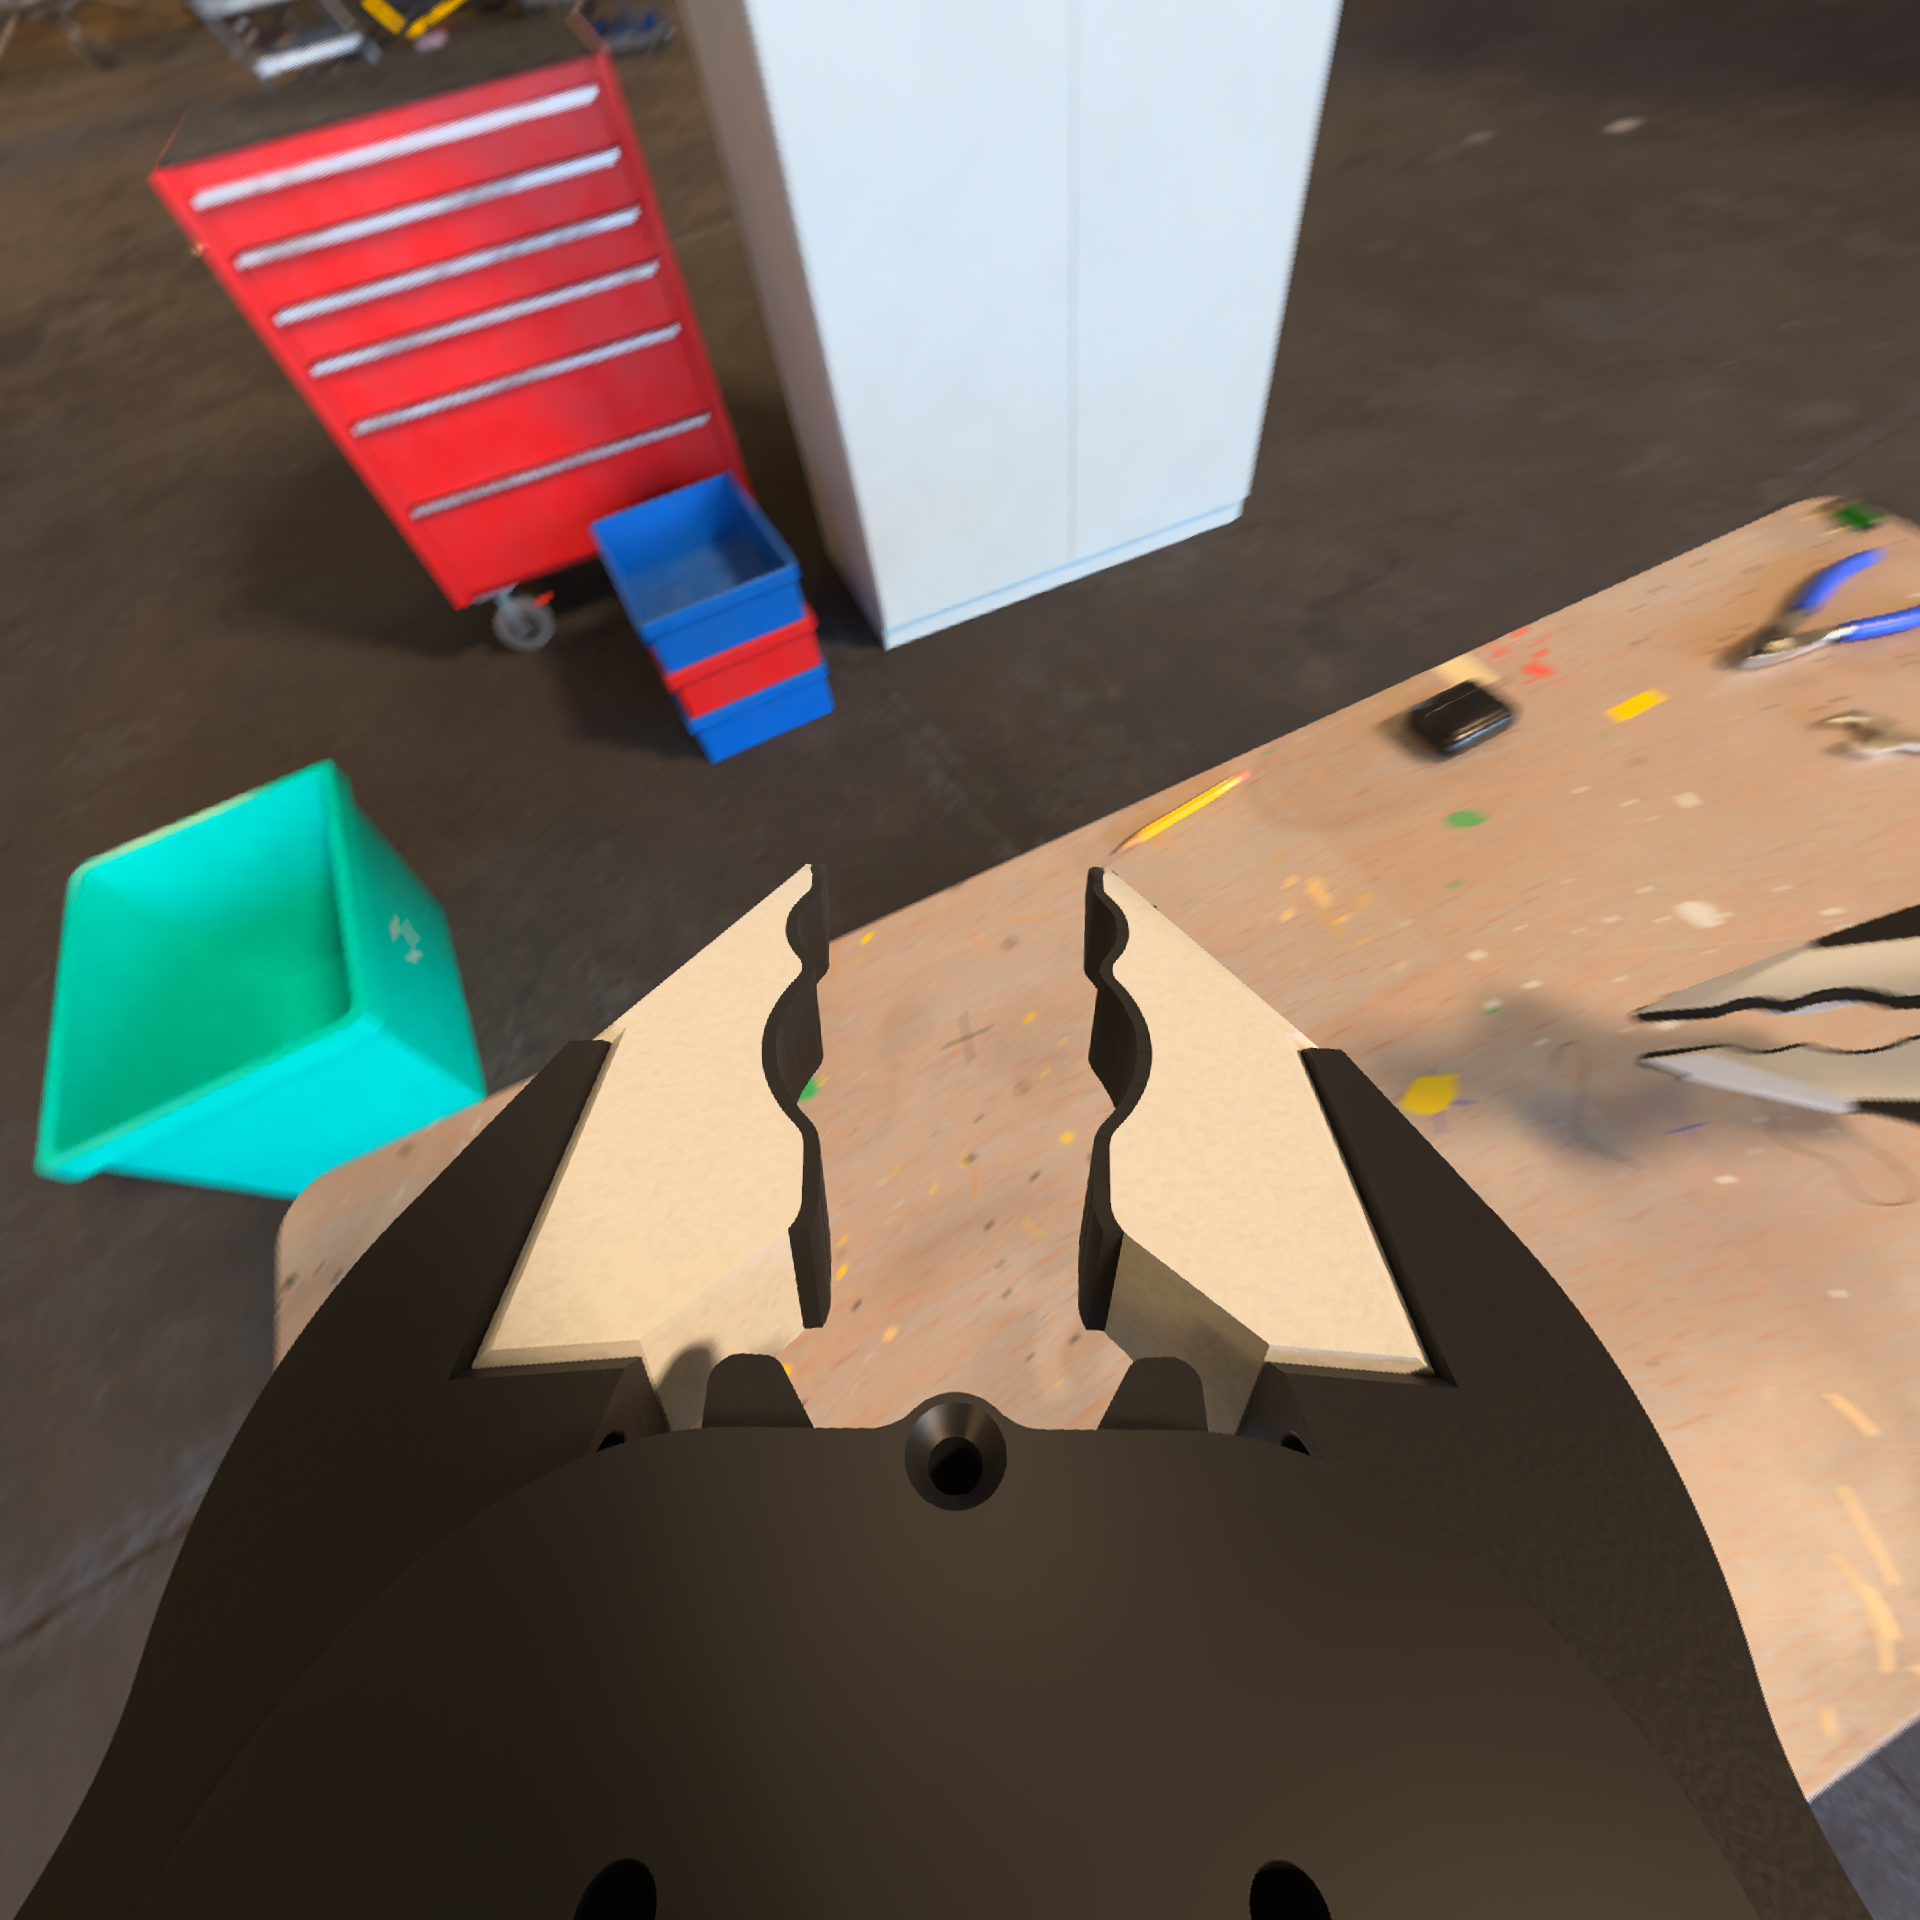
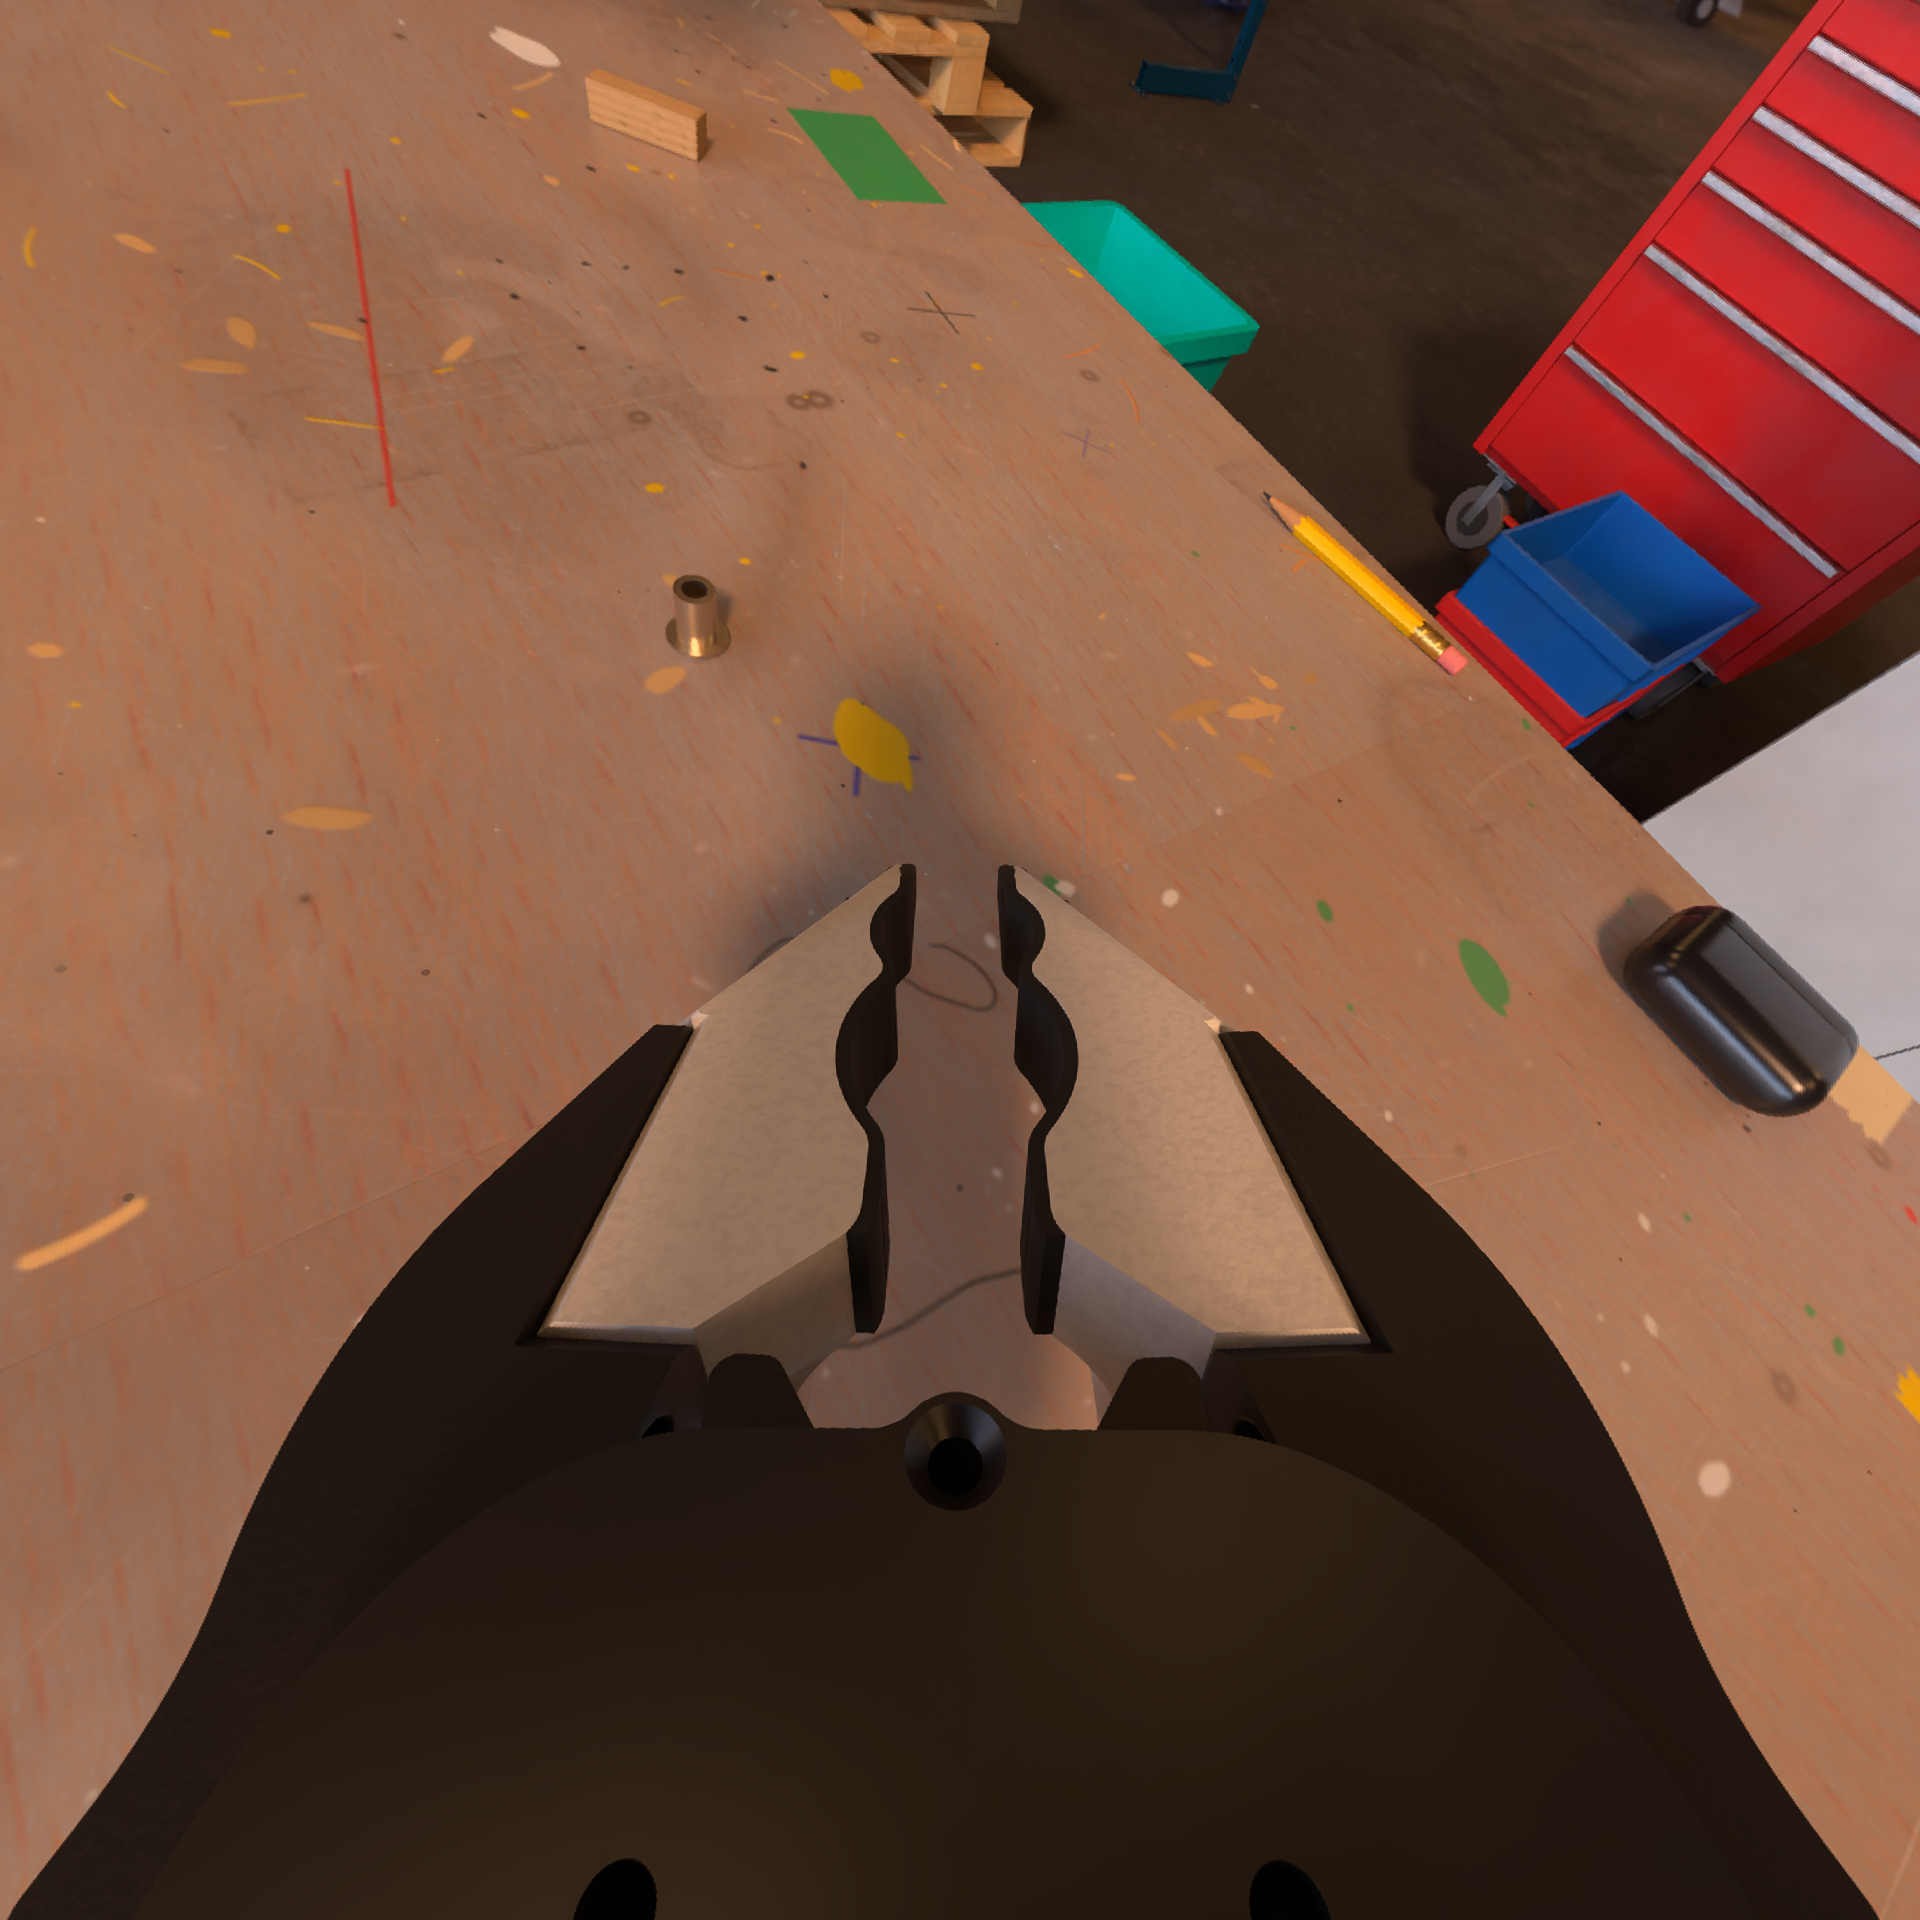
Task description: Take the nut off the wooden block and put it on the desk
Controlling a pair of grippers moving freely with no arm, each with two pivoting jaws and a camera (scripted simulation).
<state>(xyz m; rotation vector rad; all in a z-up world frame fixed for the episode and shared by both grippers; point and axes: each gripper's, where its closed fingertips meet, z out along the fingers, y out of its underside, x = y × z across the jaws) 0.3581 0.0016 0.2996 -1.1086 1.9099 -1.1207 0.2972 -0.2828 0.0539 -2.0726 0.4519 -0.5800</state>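
Observation:
A small brass nut (image 2: 696, 618) stands upright on the wooden desk (image 2: 520, 935), apart from everything else. The wooden block (image 2: 646, 114) lies far back on the desk with nothing on it. My right gripper (image 2: 956, 878) is low over the desk, well short of the nut, empty, its fingers a narrow gap apart. It also shows at the right edge of the left wrist view (image 1: 1642, 1036). My left gripper (image 1: 951, 883) is wide open and empty above the desk's corner (image 1: 1351, 1247). The nut and block are not in the left wrist view.
A yellow pencil (image 2: 1361, 582) and a black case (image 2: 1740, 1008) lie near the desk's edge. Blue-handled pliers (image 1: 1829, 618) lie farther off. On the floor stand a green bin (image 1: 239, 987), a red tool cabinet (image 1: 468, 312), stacked blue bins (image 1: 707, 582) and a white cabinet (image 1: 1039, 312).

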